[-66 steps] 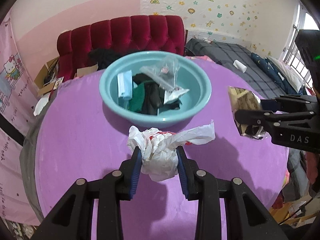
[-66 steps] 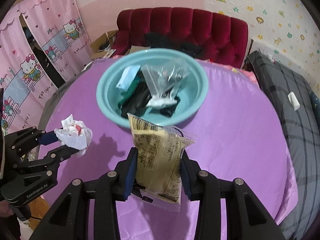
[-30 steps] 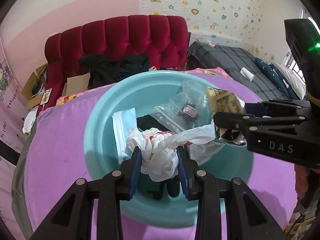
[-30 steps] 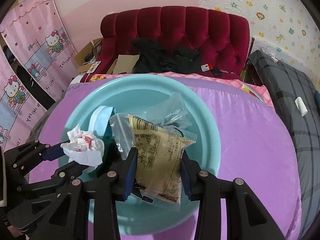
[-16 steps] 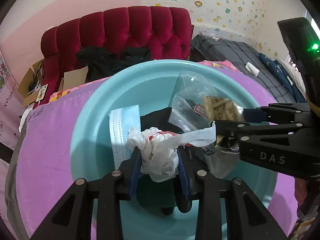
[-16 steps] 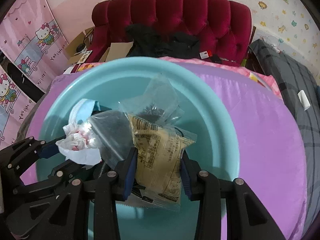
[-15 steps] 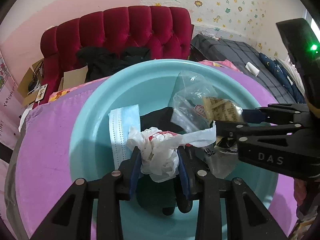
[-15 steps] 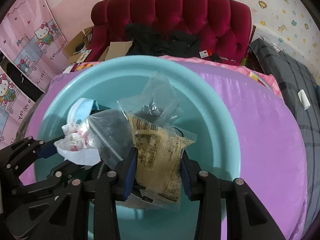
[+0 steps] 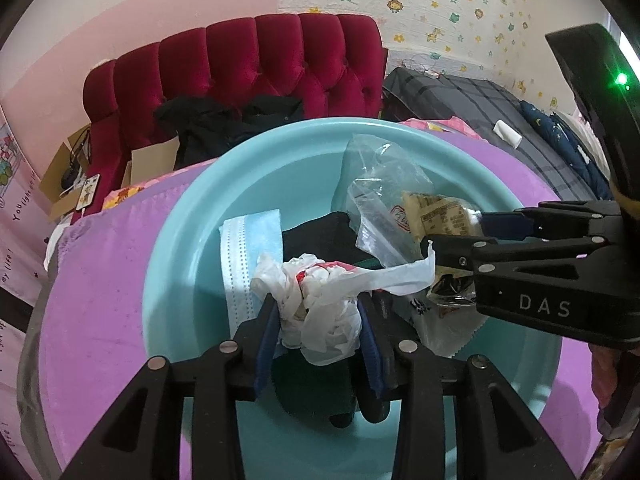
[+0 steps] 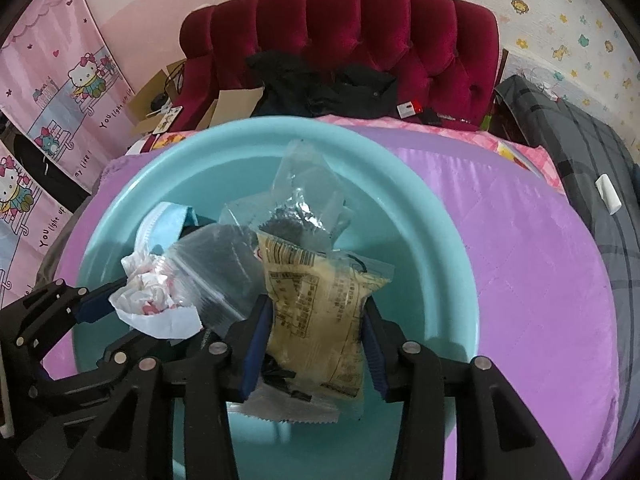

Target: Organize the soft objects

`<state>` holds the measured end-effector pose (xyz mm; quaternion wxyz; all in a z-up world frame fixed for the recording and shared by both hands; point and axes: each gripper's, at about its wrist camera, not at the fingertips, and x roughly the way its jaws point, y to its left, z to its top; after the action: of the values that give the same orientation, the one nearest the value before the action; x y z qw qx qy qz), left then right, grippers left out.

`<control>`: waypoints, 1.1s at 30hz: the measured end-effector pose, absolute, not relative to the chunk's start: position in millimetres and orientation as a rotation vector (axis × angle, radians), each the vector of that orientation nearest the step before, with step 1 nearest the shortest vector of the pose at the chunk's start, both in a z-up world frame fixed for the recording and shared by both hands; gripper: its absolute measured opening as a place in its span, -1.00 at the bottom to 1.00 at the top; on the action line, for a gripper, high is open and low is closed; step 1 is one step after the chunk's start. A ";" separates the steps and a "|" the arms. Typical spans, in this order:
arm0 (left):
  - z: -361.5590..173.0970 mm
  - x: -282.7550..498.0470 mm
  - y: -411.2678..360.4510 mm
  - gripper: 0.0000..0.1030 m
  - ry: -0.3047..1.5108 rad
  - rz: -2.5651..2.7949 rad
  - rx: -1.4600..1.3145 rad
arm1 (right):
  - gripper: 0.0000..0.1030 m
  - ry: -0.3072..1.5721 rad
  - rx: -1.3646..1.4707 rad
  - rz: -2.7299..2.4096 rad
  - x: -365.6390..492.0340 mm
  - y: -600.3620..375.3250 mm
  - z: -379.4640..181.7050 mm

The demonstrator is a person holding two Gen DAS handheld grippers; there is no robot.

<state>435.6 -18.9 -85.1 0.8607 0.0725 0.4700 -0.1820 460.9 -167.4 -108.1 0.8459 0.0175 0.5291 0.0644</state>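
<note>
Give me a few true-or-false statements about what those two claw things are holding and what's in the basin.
1. The left gripper is shut on a crumpled white bag. True.
2. The right gripper is empty. False: it is shut on a yellowish packet.
3. Both grippers are over the basin. True.
4. The basin is red. False: it is light blue.
5. A blue mask lies in the basin. True.
6. The basin sits on a bare wooden table. False: it sits on a purple cloth.
</note>
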 end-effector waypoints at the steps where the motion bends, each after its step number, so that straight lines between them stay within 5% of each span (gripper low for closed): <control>1: -83.7 434.5 -18.8 -0.12 0.984 -0.378 0.153 | 0.02 1.106 0.035 0.133 459.2 -167.2 -104.5; 3: -80.4 430.9 -18.7 -0.05 0.977 -0.367 0.155 | 0.34 1.089 0.024 0.129 456.3 -166.5 -98.0; 5: -77.7 427.5 -18.7 0.36 0.972 -0.355 0.153 | 0.59 1.073 0.021 0.130 452.0 -165.1 -92.0; 7: -75.1 424.6 -17.8 0.71 0.965 -0.355 0.142 | 0.70 1.058 0.011 0.124 447.0 -164.0 -86.4; 11: -70.4 418.0 -17.1 1.00 0.950 -0.329 0.154 | 1.00 1.057 0.006 0.113 439.9 -163.8 -81.0; 33: -31.0 356.8 -14.3 1.00 0.938 -0.259 0.138 | 1.00 1.036 0.006 0.108 365.1 -168.7 -35.1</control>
<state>356.8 -14.3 -31.0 0.8817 0.0661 0.4503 -0.1245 365.1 -168.7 -35.1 0.8675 0.0027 0.4948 0.0514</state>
